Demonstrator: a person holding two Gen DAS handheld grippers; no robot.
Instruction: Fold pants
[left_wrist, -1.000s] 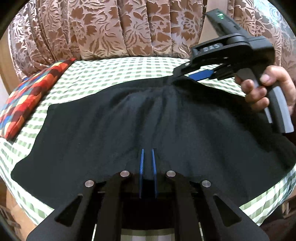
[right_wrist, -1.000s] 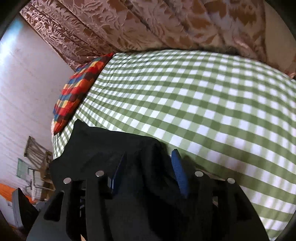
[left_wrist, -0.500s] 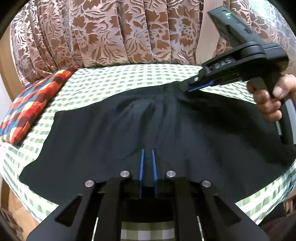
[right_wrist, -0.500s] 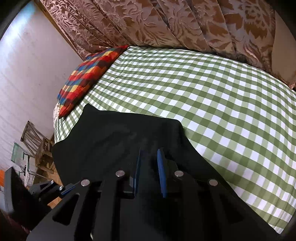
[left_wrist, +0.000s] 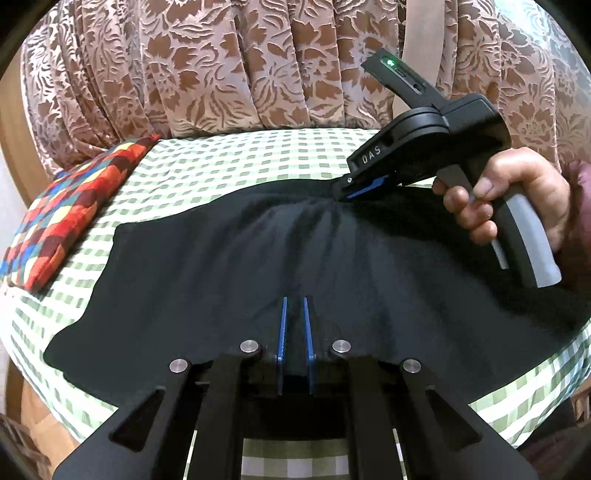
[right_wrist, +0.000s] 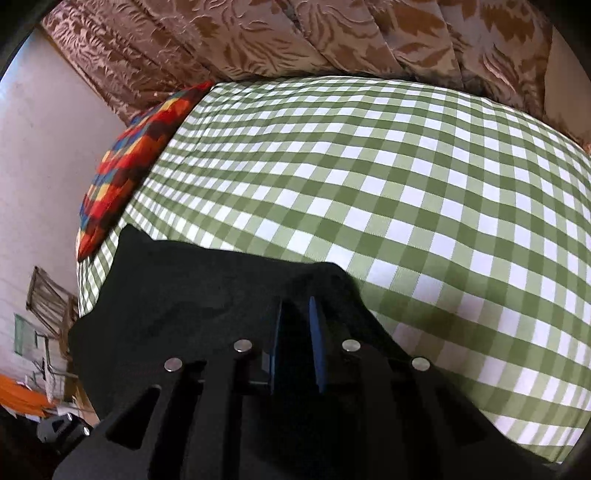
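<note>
Black pants (left_wrist: 258, 258) lie spread across the green-and-white checked bed cover (right_wrist: 406, 184), their cloth gathered into soft ridges toward the far edge. The left gripper (left_wrist: 294, 321) has its blue pads close together with a fold of the near edge of the pants pinched between them. The right gripper (right_wrist: 297, 332), held by a hand (left_wrist: 517, 195) on its grey-trimmed handle, is closing its jaws on the far edge, black cloth between them; in its own view the dark fabric makes the contact hard to judge. A bright patchwork pillow (left_wrist: 70, 210) rests at the bed's left end, before floral brown curtains (left_wrist: 221, 62).
</note>
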